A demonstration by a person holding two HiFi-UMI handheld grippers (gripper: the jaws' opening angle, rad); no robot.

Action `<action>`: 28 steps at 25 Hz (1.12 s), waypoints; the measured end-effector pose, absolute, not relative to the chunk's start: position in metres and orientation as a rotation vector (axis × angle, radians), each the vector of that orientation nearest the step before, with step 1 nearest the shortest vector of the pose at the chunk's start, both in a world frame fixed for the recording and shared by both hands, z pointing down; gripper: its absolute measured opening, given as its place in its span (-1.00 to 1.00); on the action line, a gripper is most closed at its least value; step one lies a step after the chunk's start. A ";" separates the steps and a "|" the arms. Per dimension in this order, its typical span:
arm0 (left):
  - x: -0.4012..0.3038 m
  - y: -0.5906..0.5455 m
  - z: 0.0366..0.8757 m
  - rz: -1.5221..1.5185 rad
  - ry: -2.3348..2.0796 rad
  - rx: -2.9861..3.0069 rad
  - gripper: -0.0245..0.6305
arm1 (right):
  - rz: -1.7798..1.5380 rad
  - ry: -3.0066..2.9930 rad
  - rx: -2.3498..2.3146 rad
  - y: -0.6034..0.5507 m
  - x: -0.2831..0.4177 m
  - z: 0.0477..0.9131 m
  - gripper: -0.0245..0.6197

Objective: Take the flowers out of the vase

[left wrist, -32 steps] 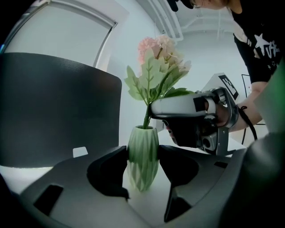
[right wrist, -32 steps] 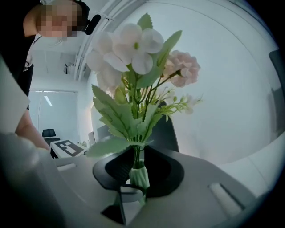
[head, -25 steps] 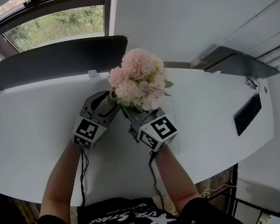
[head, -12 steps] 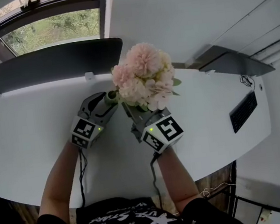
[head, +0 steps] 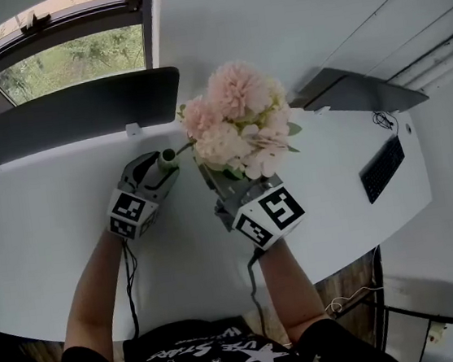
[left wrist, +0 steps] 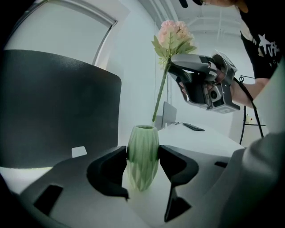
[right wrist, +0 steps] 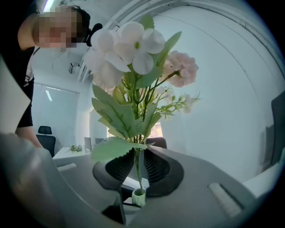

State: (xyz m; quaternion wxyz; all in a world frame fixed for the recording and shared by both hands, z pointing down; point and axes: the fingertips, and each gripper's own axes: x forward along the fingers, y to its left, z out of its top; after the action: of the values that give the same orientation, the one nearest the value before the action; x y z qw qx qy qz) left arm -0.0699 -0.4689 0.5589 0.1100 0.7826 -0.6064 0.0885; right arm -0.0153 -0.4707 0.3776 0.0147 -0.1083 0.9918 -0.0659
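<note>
A ribbed pale green vase (left wrist: 143, 156) stands on the white table (head: 44, 231), and my left gripper (left wrist: 143, 153) is shut on its sides. In the head view only the vase's mouth (head: 168, 154) shows in front of the left gripper (head: 162, 166). My right gripper (right wrist: 137, 164) is shut on the green stem (right wrist: 135, 162) of a bunch of pink and white flowers (head: 240, 121). In the left gripper view the right gripper (left wrist: 205, 84) holds the flowers (left wrist: 173, 38) high, and the stem's lower end (left wrist: 154, 116) hangs just above the vase's mouth. The vase (right wrist: 139, 197) shows below the right jaws.
A dark partition panel (head: 71, 113) runs along the table's far edge, with a window behind it. A black keyboard (head: 382, 169) lies at the table's right end. A second grey panel (head: 359, 94) stands at the back right.
My right gripper has risen with the flowers, and the stem has slid up out of the vase. The left gripper has kept still on the vase.
</note>
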 end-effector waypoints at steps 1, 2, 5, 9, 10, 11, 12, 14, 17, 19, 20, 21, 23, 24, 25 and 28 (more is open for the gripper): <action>-0.070 -0.469 0.559 0.263 -1.785 2.300 -0.20 | -0.194 3.087 -0.346 -0.469 -0.013 0.375 -0.70; -0.070 -0.469 0.559 0.264 -1.786 2.300 -0.20 | -0.189 3.085 -0.356 -0.468 -0.011 0.373 -0.70; -0.069 -0.469 0.560 0.275 -1.777 2.296 -0.20 | -0.202 3.072 -0.381 -0.466 -0.002 0.367 -0.70; -0.067 -0.468 0.560 0.291 -1.765 2.298 -0.20 | -0.218 3.067 -0.410 -0.461 0.007 0.365 -0.70; -0.067 -0.467 0.560 0.293 -1.759 2.301 -0.20 | -0.219 3.067 -0.415 -0.459 0.008 0.365 -0.70; -0.066 -0.466 0.561 0.297 -1.751 2.301 -0.20 | -0.219 3.068 -0.419 -0.457 0.009 0.365 -0.70; -0.066 -0.464 0.562 0.307 -1.740 2.297 -0.20 | -0.218 3.070 -0.422 -0.455 0.010 0.366 -0.70; -0.069 -0.461 0.565 0.325 -1.728 2.279 -0.15 | -0.213 3.075 -0.429 -0.450 0.012 0.367 -0.70; -0.074 -0.449 0.561 0.296 -1.735 2.247 -0.10 | -0.215 3.085 -0.453 -0.441 0.017 0.371 -0.70; -0.078 -0.438 0.554 0.279 -1.746 2.241 -0.10 | -0.212 3.089 -0.469 -0.434 0.019 0.372 -0.70; -0.080 -0.432 0.549 0.269 -1.754 2.243 -0.10 | -0.206 3.091 -0.472 -0.430 0.019 0.371 -0.70; -0.083 -0.426 0.544 0.253 -1.763 2.247 -0.10 | -0.203 3.091 -0.478 -0.425 0.019 0.371 -0.70; -0.087 -0.410 0.534 0.213 -1.768 2.256 -0.10 | -0.217 3.088 -0.501 -0.415 0.020 0.372 -0.70; -0.089 -0.401 0.530 0.195 -1.760 2.260 -0.10 | -0.231 3.085 -0.517 -0.410 0.020 0.374 -0.70; -0.089 -0.392 0.527 0.176 -1.746 2.266 -0.10 | -0.242 3.083 -0.534 -0.404 0.020 0.376 -0.70; -0.090 -0.365 0.512 0.110 -1.710 2.297 -0.11 | -0.253 3.074 -0.586 -0.388 0.020 0.378 -0.70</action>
State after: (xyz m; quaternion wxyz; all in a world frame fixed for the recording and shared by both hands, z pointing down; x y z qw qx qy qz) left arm -0.0903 -0.3652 0.5116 0.1375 0.7940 -0.5909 0.0382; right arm 0.0203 -0.3885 0.3776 0.0009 -0.1865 0.9791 -0.0805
